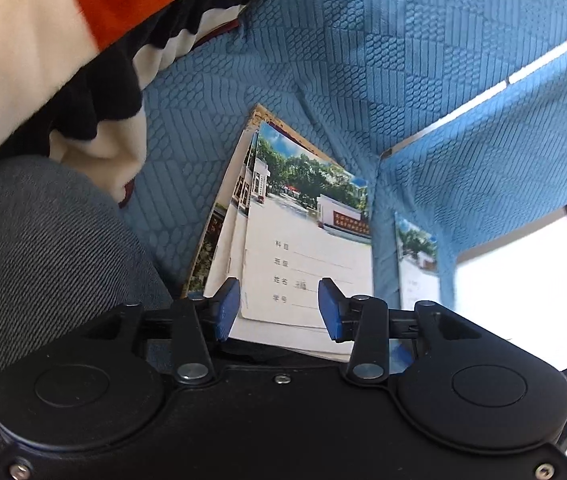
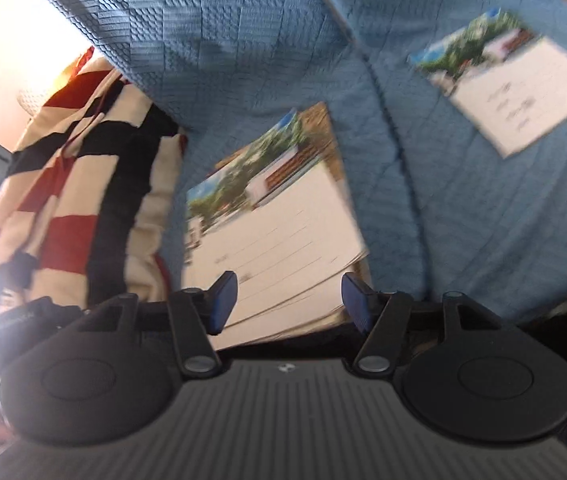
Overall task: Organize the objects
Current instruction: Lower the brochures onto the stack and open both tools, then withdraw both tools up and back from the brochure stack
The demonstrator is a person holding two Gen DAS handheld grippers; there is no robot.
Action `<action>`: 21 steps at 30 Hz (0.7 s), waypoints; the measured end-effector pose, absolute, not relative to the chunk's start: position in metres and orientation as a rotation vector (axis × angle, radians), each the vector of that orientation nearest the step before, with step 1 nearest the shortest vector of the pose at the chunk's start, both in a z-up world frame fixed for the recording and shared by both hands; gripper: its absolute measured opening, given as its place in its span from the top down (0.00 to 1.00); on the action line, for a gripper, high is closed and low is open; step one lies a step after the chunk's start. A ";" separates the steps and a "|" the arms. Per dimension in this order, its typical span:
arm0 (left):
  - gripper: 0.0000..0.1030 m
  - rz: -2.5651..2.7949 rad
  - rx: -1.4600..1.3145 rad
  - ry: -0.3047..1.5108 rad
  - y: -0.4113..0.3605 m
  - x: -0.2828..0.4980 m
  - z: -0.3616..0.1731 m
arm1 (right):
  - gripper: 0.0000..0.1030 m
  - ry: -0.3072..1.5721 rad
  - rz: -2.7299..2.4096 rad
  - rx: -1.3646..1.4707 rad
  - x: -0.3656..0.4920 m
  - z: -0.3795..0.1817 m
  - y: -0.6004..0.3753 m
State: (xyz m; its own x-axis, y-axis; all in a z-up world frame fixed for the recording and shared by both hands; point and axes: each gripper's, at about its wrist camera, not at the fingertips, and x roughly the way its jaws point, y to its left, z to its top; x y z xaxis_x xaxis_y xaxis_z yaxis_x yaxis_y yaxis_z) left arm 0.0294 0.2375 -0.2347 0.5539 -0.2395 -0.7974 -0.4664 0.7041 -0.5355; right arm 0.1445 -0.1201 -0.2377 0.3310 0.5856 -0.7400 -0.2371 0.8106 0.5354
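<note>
A pile of notebooks [image 1: 307, 248] lies flat on a blue sofa cover [image 1: 383, 60]. The pile sits near the front edge of the seat, just beside a striped blanket [image 1: 43, 40] with red, black and cream on it. One more single notebook [image 2: 511, 88] lies well apart on the next cushion.

The left gripper [image 1: 279, 304] hangs over the near edge of the pile. Its blue fingers [image 1: 227, 304] stand partly open, with nothing held; the top cover shows between them, but the pads do not press on it. The right gripper [image 2: 289, 300] is over the same pile, and its jaws stand wider apart. It holds nothing either. The right wrist picture is blurry, so it is hard to say if a finger brushes the paper.

The step in hand looks like stacking the notebooks into one tidy pile, and this pile seems freshly let go. The next move probably calls for going to the single notebook, sliding a finger under one edge, and pinching it gently.

The pile's long side runs away from the grippers toward the sofa back. The photo end of the cover points to the back, and the writing lines are at the near end.
</note>
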 end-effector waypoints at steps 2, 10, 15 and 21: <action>0.61 0.166 -0.742 1.003 0.230 0.035 -0.233 | 0.41 1.058 0.533 0.296 0.149 -0.236 -0.121; 0.65 0.192 -0.624 1.042 0.217 0.056 -0.252 | 0.42 0.987 0.564 0.217 0.185 -0.257 -0.110; 0.72 0.189 -0.588 1.053 0.212 0.062 -0.262 | 0.42 1.023 0.598 0.205 0.182 -0.276 -0.097; 0.85 0.174 -0.585 1.070 0.209 0.067 -0.271 | 0.65 1.034 0.587 0.162 0.172 -0.286 -0.092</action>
State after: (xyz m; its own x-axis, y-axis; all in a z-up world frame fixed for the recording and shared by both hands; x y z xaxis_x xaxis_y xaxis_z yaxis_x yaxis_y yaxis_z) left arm 0.0666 0.2089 -0.2711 0.4833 -0.1423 -0.8638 -0.4082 0.8363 -0.3661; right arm 0.1722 -0.0915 -0.2860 0.3743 0.5301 -0.7609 -0.3813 0.8359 0.3948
